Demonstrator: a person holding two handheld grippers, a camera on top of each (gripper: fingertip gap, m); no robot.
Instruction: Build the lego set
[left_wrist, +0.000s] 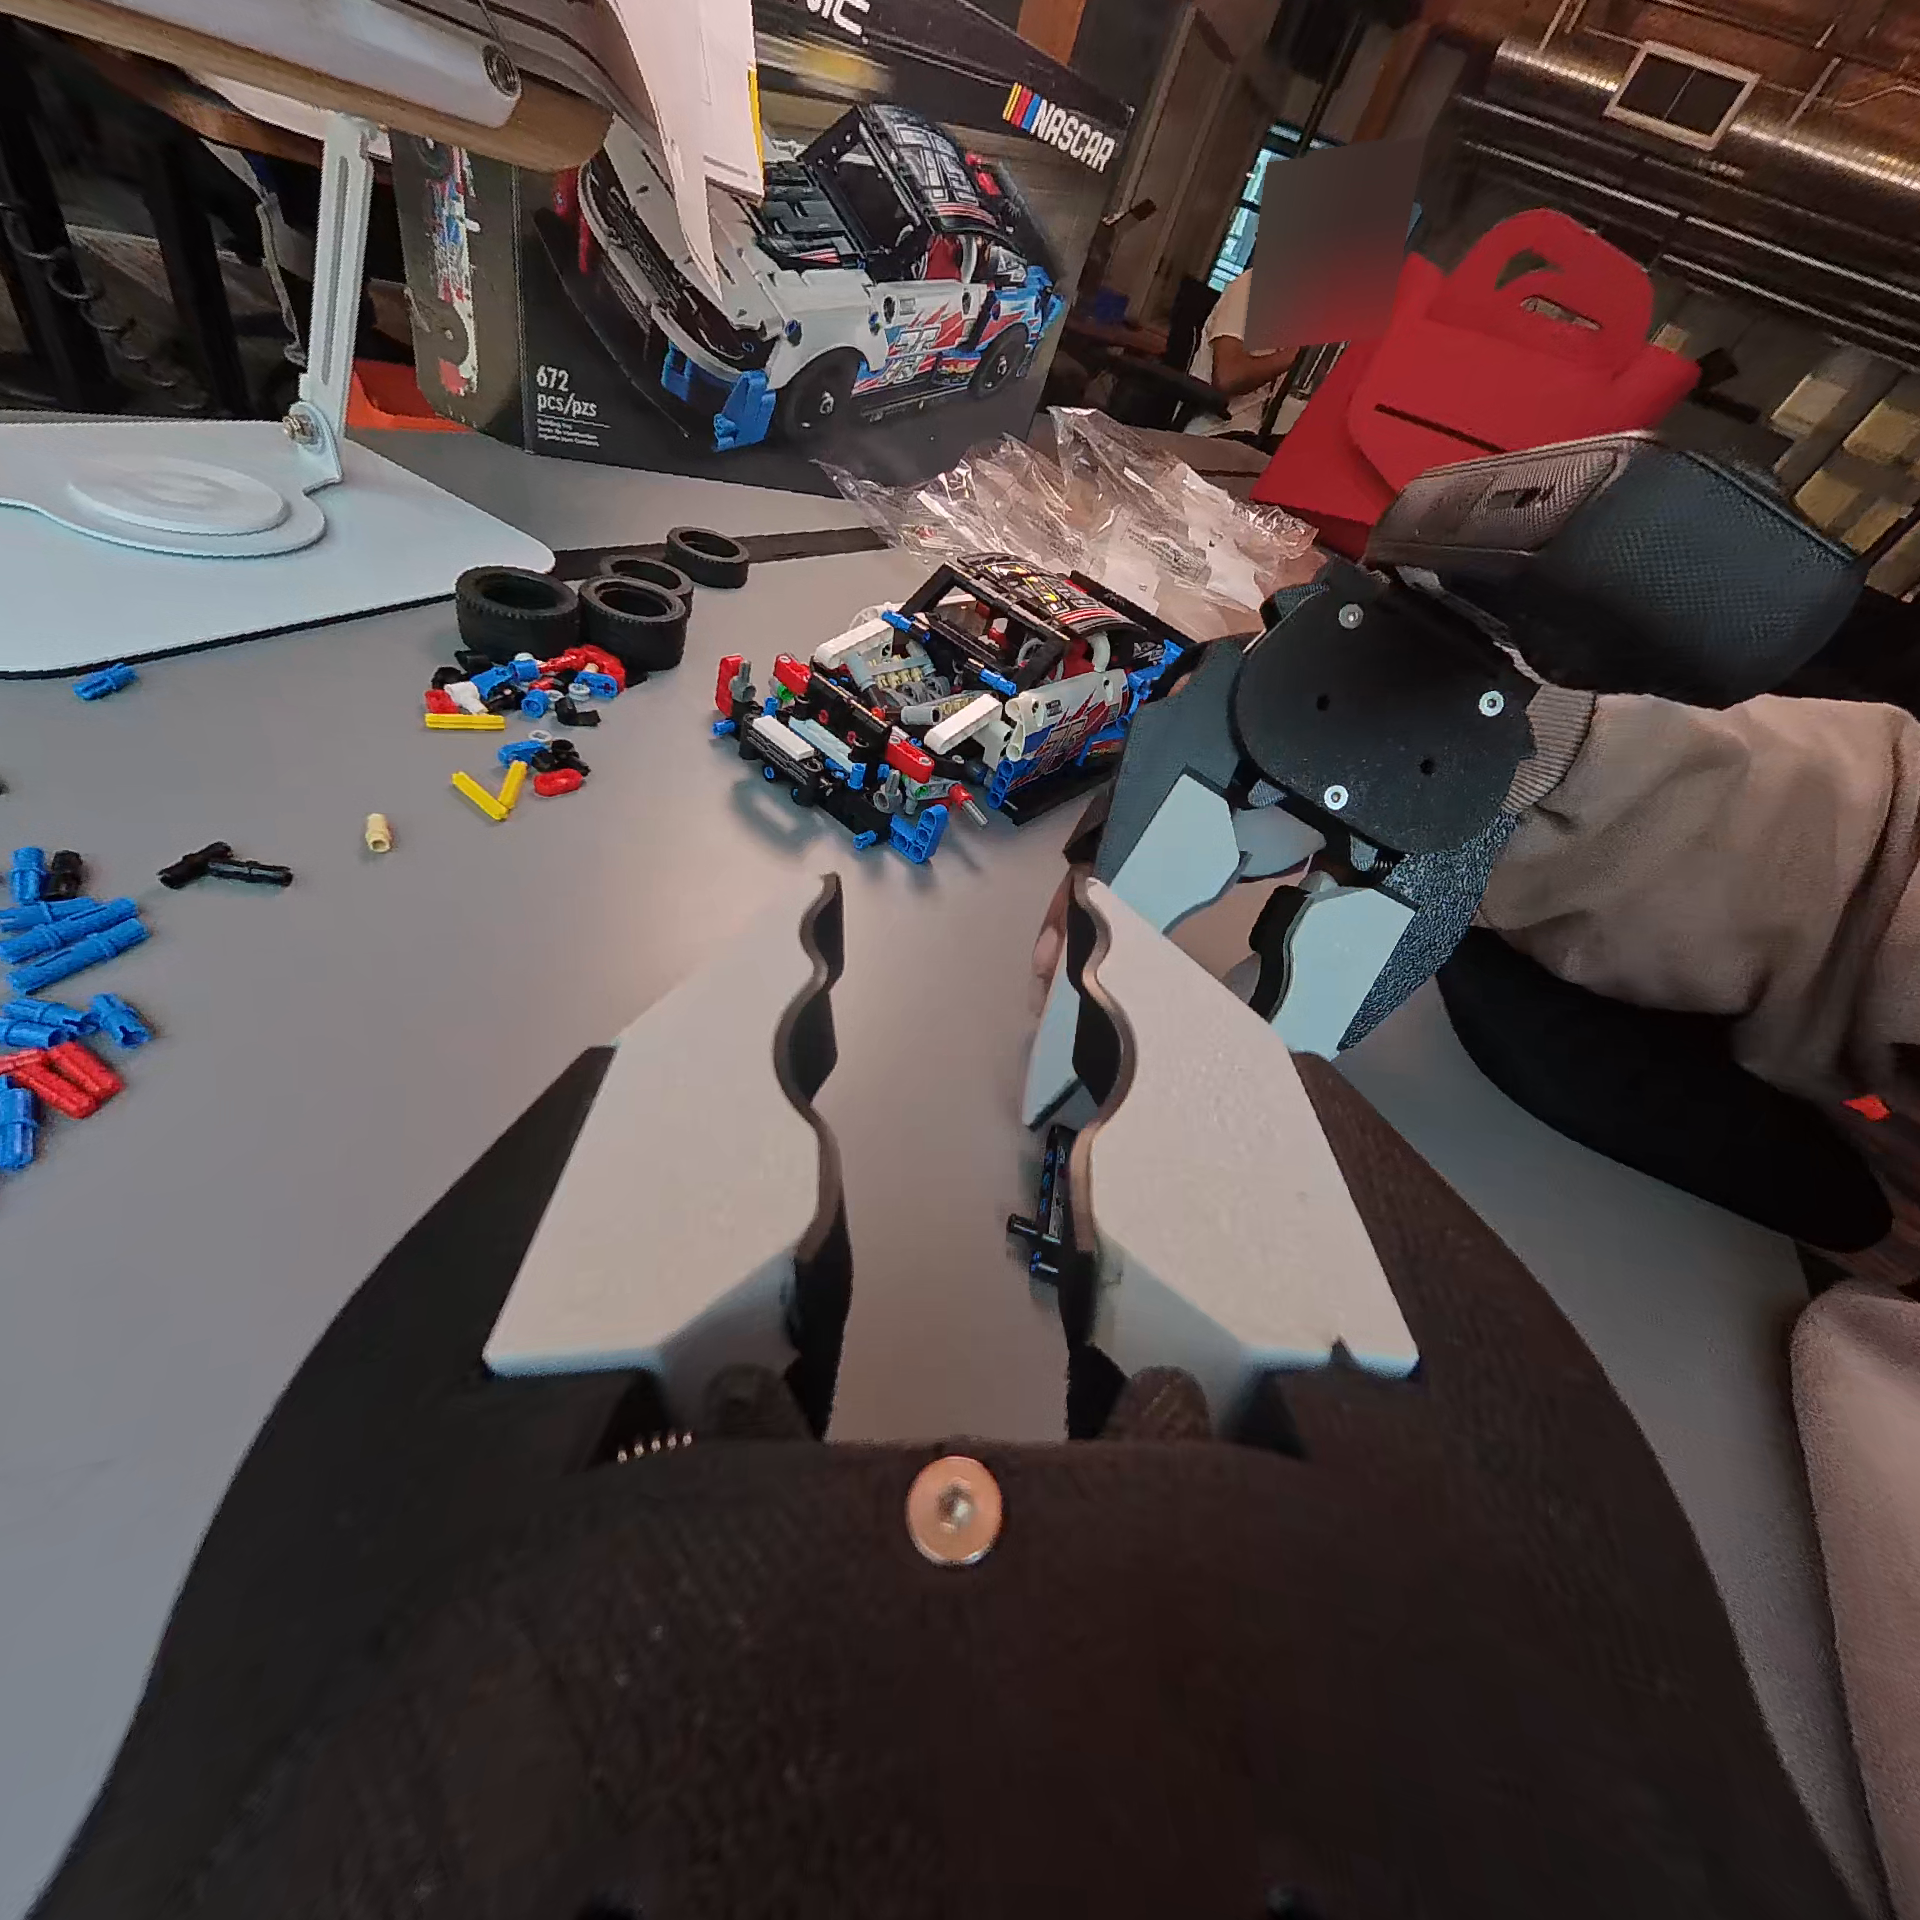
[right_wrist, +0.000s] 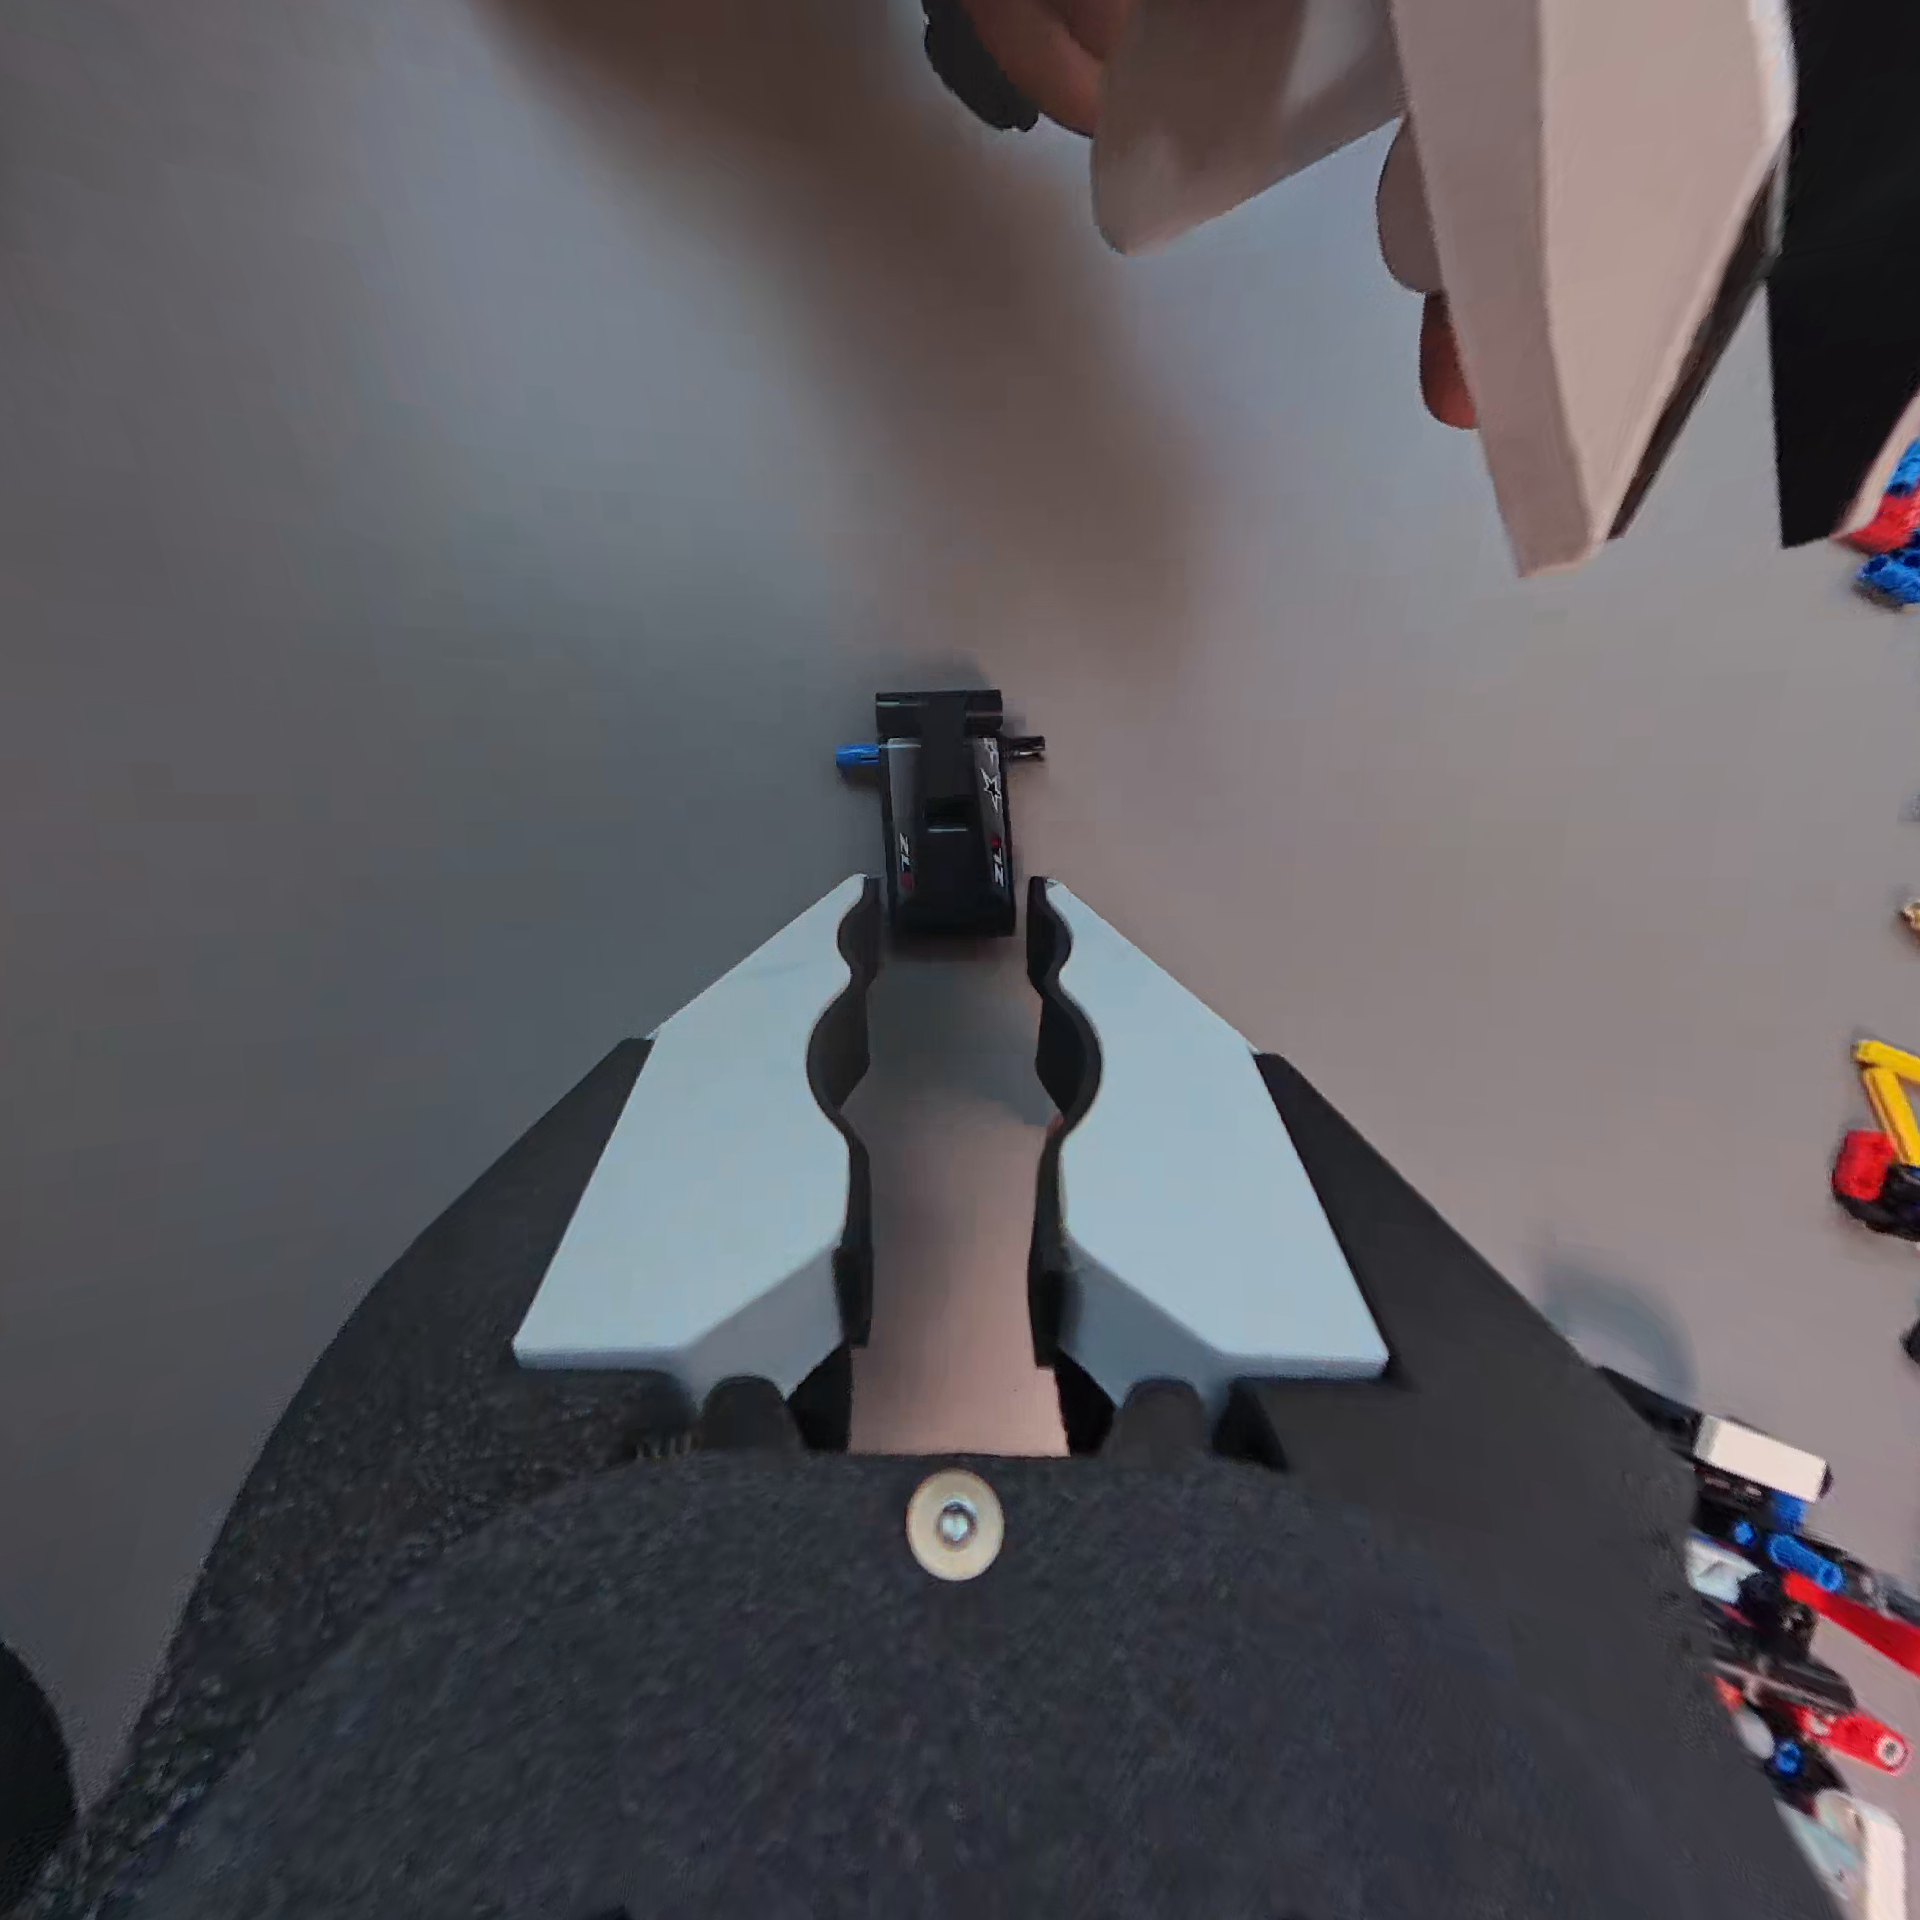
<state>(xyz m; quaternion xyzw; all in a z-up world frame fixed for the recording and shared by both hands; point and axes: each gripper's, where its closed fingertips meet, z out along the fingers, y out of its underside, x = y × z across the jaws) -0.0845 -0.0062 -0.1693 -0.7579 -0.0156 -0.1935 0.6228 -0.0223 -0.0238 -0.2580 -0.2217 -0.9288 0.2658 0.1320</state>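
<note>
Right wrist view puts our right gripper (right_wrist: 948, 914), jaws parted and empty, just short of the black stickered sub-assembly (right_wrist: 945, 831) we judge must be straddled, pinched next.

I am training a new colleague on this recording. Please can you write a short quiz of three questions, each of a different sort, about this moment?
1. True or false: the right tool is shut on the small black assembly.
2. Multiple choice: where do the black tyres lie? A) mounted on the car model; B) loose on the grey table, to the left of the car model; C) inside the set box.
3. Fill in: the left tool is ____ and holds nothing.

Key: 1 false, its jaws stand apart with the assembly just ahead of the tips; 2 B; 3 open.
</note>
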